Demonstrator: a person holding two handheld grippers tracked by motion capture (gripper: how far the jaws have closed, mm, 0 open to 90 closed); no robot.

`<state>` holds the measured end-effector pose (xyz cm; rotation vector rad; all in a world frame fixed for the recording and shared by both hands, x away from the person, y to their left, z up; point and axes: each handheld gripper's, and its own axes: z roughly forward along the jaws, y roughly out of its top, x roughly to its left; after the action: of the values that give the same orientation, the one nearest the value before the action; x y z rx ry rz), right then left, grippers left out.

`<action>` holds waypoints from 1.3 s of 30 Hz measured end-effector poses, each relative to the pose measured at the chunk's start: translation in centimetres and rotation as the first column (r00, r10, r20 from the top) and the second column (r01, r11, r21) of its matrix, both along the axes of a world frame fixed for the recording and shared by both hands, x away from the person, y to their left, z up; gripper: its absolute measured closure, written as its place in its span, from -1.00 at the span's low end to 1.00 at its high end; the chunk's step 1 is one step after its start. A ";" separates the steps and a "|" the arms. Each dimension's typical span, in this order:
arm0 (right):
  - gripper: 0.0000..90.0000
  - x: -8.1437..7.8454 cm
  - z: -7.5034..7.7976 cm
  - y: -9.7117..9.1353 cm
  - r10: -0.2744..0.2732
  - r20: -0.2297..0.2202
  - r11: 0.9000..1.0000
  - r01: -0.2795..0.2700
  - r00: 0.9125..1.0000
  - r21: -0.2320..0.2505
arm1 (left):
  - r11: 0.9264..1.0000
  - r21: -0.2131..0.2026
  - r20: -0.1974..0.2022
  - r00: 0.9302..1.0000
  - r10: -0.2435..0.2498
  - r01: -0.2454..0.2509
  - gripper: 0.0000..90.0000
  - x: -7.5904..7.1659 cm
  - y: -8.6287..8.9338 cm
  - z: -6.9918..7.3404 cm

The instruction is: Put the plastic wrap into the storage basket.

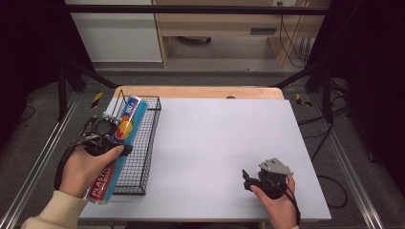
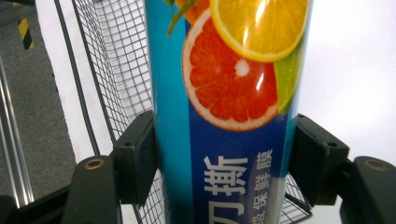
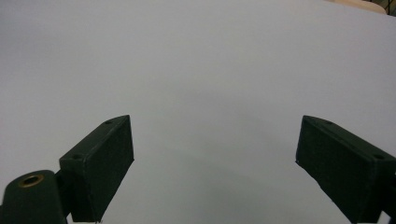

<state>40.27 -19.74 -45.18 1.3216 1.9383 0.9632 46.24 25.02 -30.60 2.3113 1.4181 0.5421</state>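
A long blue tube of plastic wrap (image 1: 130,114) printed with citrus slices lies slanted over the left side of a black wire basket (image 1: 145,143). My left gripper (image 1: 119,140) is shut on the tube's middle. In the left gripper view both black pads (image 2: 135,158) press on the tube (image 2: 233,84), with the basket mesh (image 2: 112,70) behind and below it. My right gripper (image 1: 246,180) rests low at the table's front right, held by a hand. In the right gripper view its jaws (image 3: 215,140) stand open over bare white table with nothing between them.
The white table top (image 1: 224,138) stretches between basket and right hand. A wooden edge (image 1: 200,91) runs along the far side. Metal rails (image 1: 38,157) and dark floor flank the table on the left.
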 end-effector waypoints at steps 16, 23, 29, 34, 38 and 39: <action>-0.74 0.1 0.0 0.0 0.005 -0.003 1.000 -0.005 1.000 0.009 | 0.999 -0.012 -0.061 0.997 0.037 -0.038 -0.29 1.9 0.4 -2.2; -0.74 0.1 0.0 -0.2 0.004 -0.003 1.000 -0.004 1.000 0.013 | 0.999 -0.013 -0.088 0.995 0.051 -0.052 -0.29 2.7 0.5 -3.0; -0.74 0.1 0.0 -0.1 0.009 -0.004 1.000 -0.009 1.000 0.007 | 0.998 -0.001 -0.116 0.991 0.063 -0.063 -0.29 3.3 0.9 -3.7; -0.75 0.1 0.1 -0.2 0.006 -0.002 1.000 -0.006 1.000 0.012 | 0.998 0.006 -0.127 0.990 0.068 -0.068 -0.29 3.6 0.9 -4.2; -0.75 0.1 0.1 -0.2 0.008 -0.002 1.000 -0.008 1.000 0.014 | 0.998 0.015 -0.141 0.988 0.068 -0.067 -0.29 3.9 0.9 -4.6; -0.74 0.1 0.1 -0.2 0.007 -0.001 1.000 -0.007 1.000 0.013 | 0.998 0.017 -0.144 0.987 0.067 -0.066 -0.29 3.9 0.9 -4.7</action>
<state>40.33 -19.98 -45.07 1.3240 1.9415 0.9802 50.18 25.89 -35.31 2.3619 1.5673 0.4096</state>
